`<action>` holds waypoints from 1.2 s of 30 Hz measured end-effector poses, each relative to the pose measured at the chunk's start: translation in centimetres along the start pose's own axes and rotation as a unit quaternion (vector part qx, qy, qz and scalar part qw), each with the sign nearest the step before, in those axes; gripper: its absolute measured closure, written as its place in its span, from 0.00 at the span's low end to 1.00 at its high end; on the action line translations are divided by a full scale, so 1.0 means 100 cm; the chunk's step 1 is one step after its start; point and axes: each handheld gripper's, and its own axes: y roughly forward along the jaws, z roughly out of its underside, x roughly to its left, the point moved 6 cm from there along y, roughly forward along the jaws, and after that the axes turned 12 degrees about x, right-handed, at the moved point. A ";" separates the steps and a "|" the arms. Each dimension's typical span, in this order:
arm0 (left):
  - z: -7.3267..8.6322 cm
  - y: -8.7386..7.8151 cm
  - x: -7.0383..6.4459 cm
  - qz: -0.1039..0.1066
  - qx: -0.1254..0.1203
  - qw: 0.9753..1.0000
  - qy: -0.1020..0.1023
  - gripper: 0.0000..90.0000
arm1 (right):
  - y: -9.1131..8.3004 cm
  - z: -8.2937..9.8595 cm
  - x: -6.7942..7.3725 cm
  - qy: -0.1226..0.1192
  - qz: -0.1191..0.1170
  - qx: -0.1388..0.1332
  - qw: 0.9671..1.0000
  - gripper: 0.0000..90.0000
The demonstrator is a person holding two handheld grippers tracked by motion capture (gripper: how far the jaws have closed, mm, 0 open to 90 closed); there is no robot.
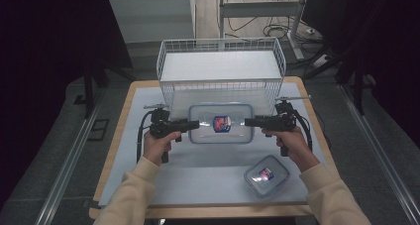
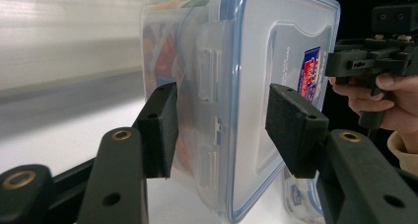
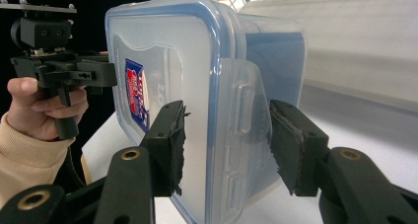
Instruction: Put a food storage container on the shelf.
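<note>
The left gripper [image 1: 194, 124] points at the left short end of the large clear plastic container with a blue-rimmed lid [image 1: 221, 123]. In the left gripper view its black jaws stand wide apart, one on each side of the container's [image 2: 256, 86] side latch, with a gap showing between each pad and the plastic. The right gripper [image 1: 249, 121] comes in from the opposite end in mirror fashion. In the right gripper view its jaws are also spread wide, straddling the latch flap of the container [image 3: 197, 86] without clamping it.

The container lies flat on the pale grey mat [image 1: 208, 183] that covers the wooden table [image 1: 124, 116], just in front of the white wire basket [image 1: 221, 69]. A red and blue label sits on the middle of its lid.

A smaller clear plastic container with a similar lid and label [image 1: 266, 175] rests nearer the person, close to the right forearm in its cream sleeve [image 1: 329, 195].
</note>
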 end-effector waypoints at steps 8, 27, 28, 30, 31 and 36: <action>-0.008 -0.008 -0.008 0.001 -0.013 1.000 0.011 0.53 | -0.011 -0.010 0.009 -0.017 0.006 -0.008 1.000 0.55; -0.038 -0.038 -0.029 -0.005 -0.037 0.999 0.036 0.53 | -0.033 -0.043 0.033 -0.048 0.010 -0.032 0.998 0.55; -0.040 -0.039 -0.030 -0.005 -0.040 0.999 0.037 0.54 | -0.033 -0.044 0.035 -0.049 0.010 -0.033 0.998 0.55; -0.044 -0.042 -0.031 -0.006 -0.040 0.998 0.037 0.54 | -0.035 -0.048 0.037 -0.051 0.010 -0.035 0.998 0.55; -0.045 -0.043 -0.032 -0.005 -0.040 0.998 0.039 0.54 | -0.036 -0.050 0.037 -0.051 0.010 -0.036 0.998 0.55; -0.056 -0.049 -0.036 -0.006 -0.045 0.998 0.046 0.54 | -0.042 -0.058 0.041 -0.053 0.009 -0.040 0.998 0.55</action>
